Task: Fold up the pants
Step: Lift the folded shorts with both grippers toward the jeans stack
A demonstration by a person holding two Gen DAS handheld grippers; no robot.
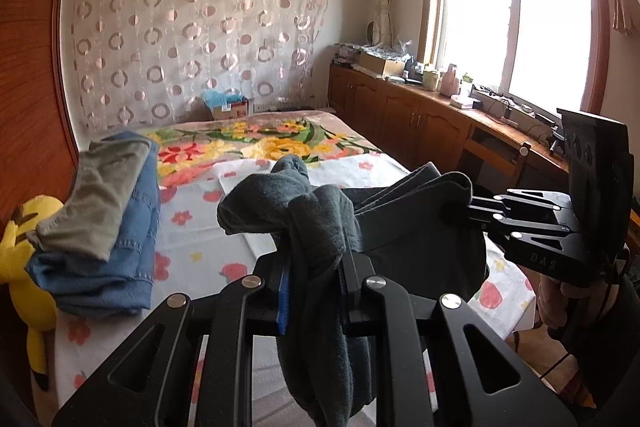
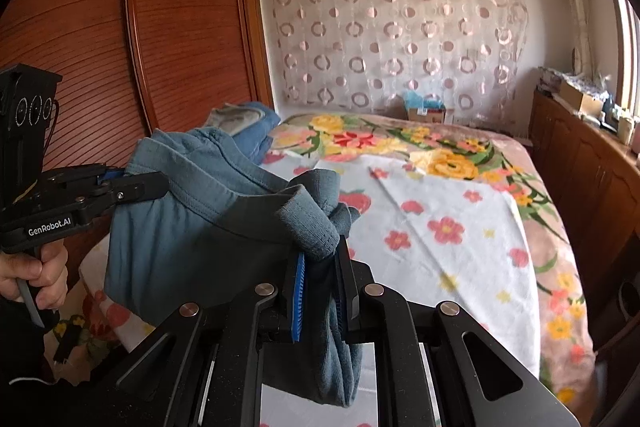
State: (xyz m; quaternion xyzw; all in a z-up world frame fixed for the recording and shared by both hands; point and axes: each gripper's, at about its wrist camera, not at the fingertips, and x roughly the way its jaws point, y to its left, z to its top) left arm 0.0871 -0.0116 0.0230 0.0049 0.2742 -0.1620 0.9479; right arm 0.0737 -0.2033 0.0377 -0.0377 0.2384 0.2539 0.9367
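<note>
Grey-blue pants (image 1: 400,227) hang stretched between my two grippers above the bed (image 1: 208,223). My left gripper (image 1: 312,291) is shut on one bunched end of the cloth, which droops below its fingers. The right gripper (image 1: 460,207) enters that view from the right and is shut on the other end. In the right wrist view my right gripper (image 2: 320,291) clamps the pants (image 2: 192,227) between blue pads, and the left gripper (image 2: 136,187) bites their waistband at the left. A hand (image 2: 36,271) holds that gripper's handle.
A pile of folded blue and grey clothes (image 1: 104,227) lies at the bed's left side beside a yellow plush toy (image 1: 24,259). A wooden wardrobe (image 2: 160,27) stands left. A low wooden cabinet (image 1: 420,115) with clutter runs under the window on the right.
</note>
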